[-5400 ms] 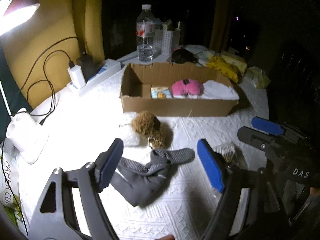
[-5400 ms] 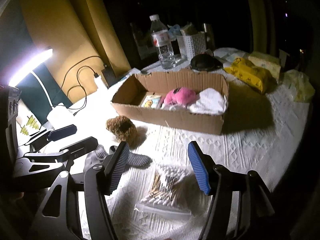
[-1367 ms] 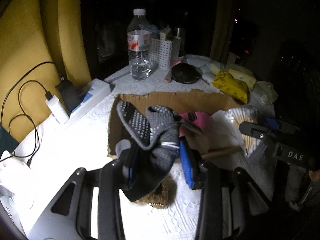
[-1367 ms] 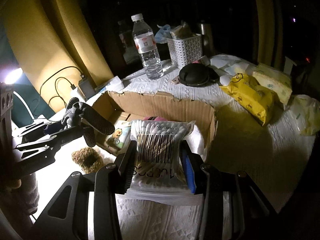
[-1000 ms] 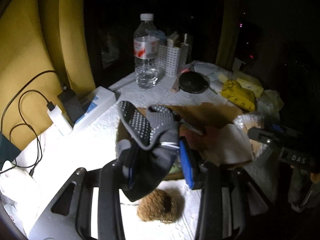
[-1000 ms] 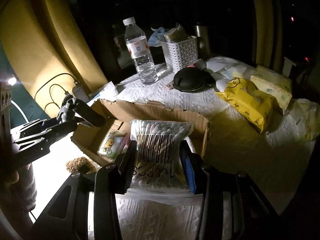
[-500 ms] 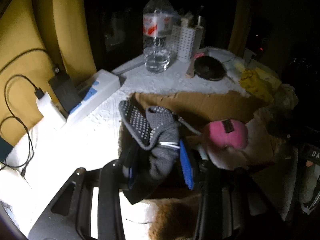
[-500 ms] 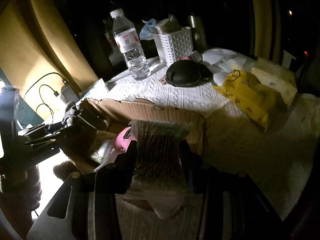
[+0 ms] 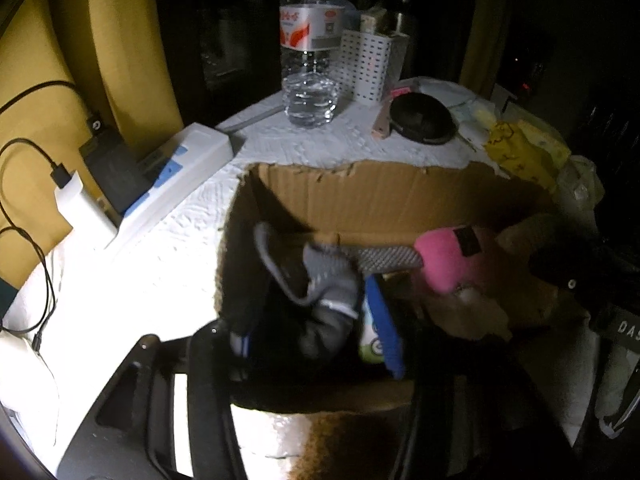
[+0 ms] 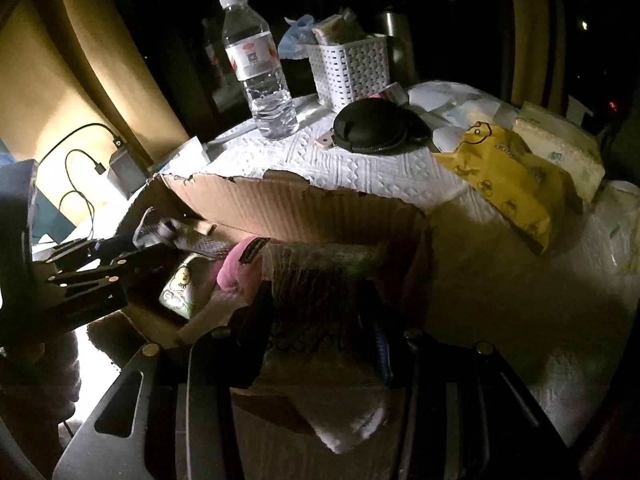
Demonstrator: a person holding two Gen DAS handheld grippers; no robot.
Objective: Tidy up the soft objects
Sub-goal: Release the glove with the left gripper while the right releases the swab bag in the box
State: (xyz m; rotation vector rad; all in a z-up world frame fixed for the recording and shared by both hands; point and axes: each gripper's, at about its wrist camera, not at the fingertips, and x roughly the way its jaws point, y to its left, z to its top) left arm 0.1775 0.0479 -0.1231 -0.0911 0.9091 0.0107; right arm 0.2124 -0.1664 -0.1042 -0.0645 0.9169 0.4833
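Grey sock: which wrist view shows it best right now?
The left wrist view. There the grey sock fills the centre, clamped in the left gripper over the cardboard box, though blurred. The right wrist view shows only its dotted sole, small, at the box's left end.

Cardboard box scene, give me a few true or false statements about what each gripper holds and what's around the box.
1. The left gripper holds grey socks over the cardboard box. True.
2. The right gripper is empty. False: its jaws clamp a cotton swab packet.
3. A pink plush item lies inside the box. True.
4. The water bottle lies on its side. False: it stands upright behind the box.
5. A yellow packet sits outside the box. True.
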